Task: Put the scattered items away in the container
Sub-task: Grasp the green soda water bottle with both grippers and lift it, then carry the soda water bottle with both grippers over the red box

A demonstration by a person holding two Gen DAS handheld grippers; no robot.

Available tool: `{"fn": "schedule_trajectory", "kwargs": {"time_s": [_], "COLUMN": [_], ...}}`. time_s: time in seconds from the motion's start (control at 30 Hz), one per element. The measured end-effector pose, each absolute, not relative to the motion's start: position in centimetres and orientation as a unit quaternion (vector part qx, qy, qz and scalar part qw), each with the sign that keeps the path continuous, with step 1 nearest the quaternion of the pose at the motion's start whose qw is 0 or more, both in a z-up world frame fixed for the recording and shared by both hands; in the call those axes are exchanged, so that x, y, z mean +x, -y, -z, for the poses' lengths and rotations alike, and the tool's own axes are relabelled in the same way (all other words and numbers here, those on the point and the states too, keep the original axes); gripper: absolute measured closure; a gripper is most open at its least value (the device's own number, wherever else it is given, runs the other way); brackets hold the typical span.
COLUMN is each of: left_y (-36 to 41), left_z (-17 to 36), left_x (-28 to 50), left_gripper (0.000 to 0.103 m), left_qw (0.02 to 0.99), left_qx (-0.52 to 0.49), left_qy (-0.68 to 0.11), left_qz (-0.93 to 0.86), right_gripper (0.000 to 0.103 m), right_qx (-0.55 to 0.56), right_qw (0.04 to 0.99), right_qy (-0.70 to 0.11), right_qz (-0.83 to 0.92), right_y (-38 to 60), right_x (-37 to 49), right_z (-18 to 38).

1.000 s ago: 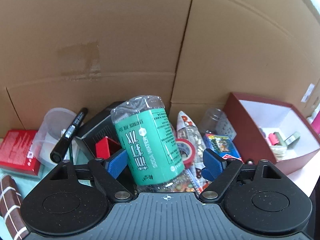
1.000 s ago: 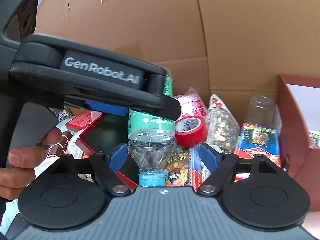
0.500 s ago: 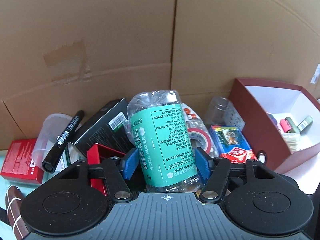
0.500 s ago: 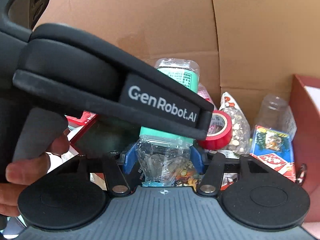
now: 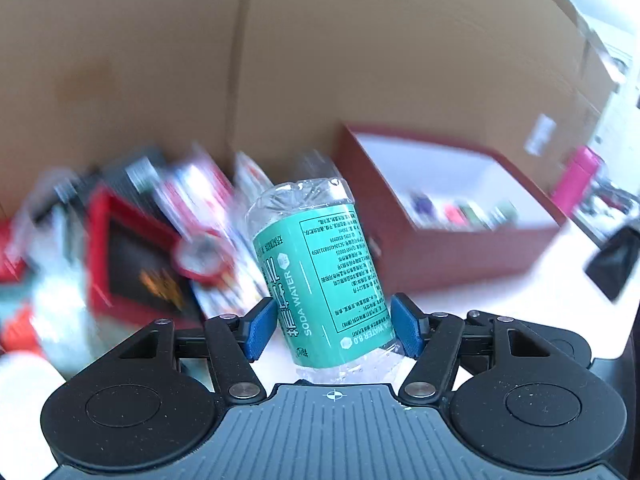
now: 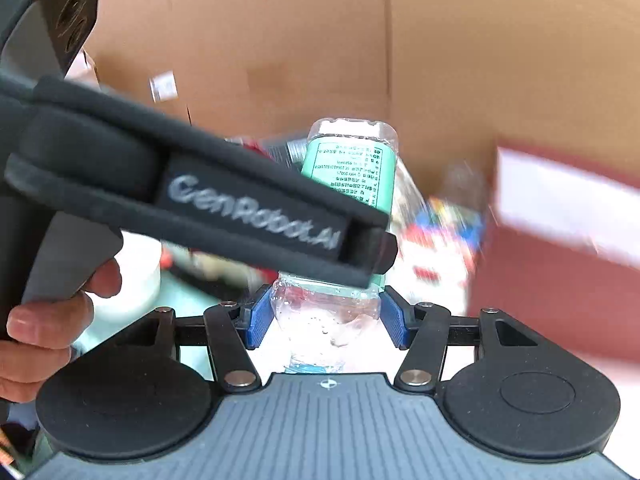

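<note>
A clear plastic bottle with a teal soda water label [image 5: 320, 272] is held off the table by both grippers, cap end toward the cameras. My left gripper [image 5: 334, 330] has its blue pads on the label's lower part; its jaws are opening slightly with the bottle between them. My right gripper [image 6: 326, 324] is shut on the clear shoulder of the bottle [image 6: 348, 168] near the cap. One of the left gripper's fingers [image 6: 256, 220] crosses the right wrist view in front of the bottle. The dark red box with a white inside [image 5: 460, 248] stands just right of the bottle, several small items in it.
A cardboard wall [image 5: 360, 60] closes the back. A blurred pile lies to the left, with a red-framed black box [image 5: 136, 264] and a red tape roll [image 5: 204, 256]. A pink bottle [image 5: 576, 176] stands beyond the red box [image 6: 560, 288]. A hand [image 6: 48, 344] grips the left handle.
Both grippers' jaws closed onto the bottle, lifted it from the pile and carried it right, toward the red box. The pile has slid to the left of both views.
</note>
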State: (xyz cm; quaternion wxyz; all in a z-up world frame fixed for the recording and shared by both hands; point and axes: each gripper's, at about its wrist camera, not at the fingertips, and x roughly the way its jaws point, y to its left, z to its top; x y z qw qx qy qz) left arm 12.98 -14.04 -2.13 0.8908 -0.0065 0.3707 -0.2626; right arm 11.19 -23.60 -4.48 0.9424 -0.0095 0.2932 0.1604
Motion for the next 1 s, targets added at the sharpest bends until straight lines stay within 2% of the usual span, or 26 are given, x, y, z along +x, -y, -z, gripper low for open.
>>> {"fn": "schedule_trajectory", "kwargs": {"time_s": [0.2, 0.3, 0.33, 0.6, 0.73, 0.77, 0.8, 0.83, 1.0], "left_y": [15.9, 16.1, 16.1, 15.3, 15.1, 15.2, 15.2, 15.3, 16.3], "left_z": [5.7, 6.0, 6.0, 6.0, 6.3, 6.5, 6.5, 6.4, 4.8], "left_x": [13.0, 13.4, 13.4, 13.5, 13.7, 13.8, 13.8, 13.9, 12.9], "left_gripper": [0.035, 0.027, 0.022, 0.023, 0.017, 0.019, 0.027, 0.032, 0.032], "left_qw": [0.850, 0.849, 0.851, 0.850, 0.847, 0.846, 0.843, 0.839, 0.848], "left_qx": [-0.036, -0.040, -0.038, -0.046, -0.056, -0.057, -0.057, -0.060, -0.041], "left_qy": [-0.432, -0.435, -0.433, -0.437, -0.443, -0.444, -0.446, -0.449, -0.430], "left_qz": [0.300, 0.299, 0.296, 0.290, 0.290, 0.290, 0.293, 0.302, 0.308], "right_gripper": [0.040, 0.032, 0.032, 0.033, 0.037, 0.040, 0.041, 0.041, 0.042], "right_qx": [0.015, 0.018, 0.015, 0.021, 0.020, 0.024, 0.027, 0.026, 0.025], "right_qw": [0.934, 0.938, 0.939, 0.942, 0.940, 0.939, 0.939, 0.939, 0.944], "right_qy": [-0.336, -0.328, -0.326, -0.317, -0.319, -0.320, -0.320, -0.319, -0.307], "right_qz": [-0.124, -0.108, -0.106, -0.110, -0.117, -0.122, -0.123, -0.122, -0.120], "right_y": [26.7, 27.3, 27.3, 26.2, 24.9, 25.2, 25.2, 25.2, 25.6], "right_x": [8.5, 8.1, 8.1, 9.6, 9.3, 8.4, 8.4, 8.3, 7.7], "right_z": [7.3, 7.5, 7.5, 7.5, 7.2, 6.8, 6.9, 6.9, 5.7]}}
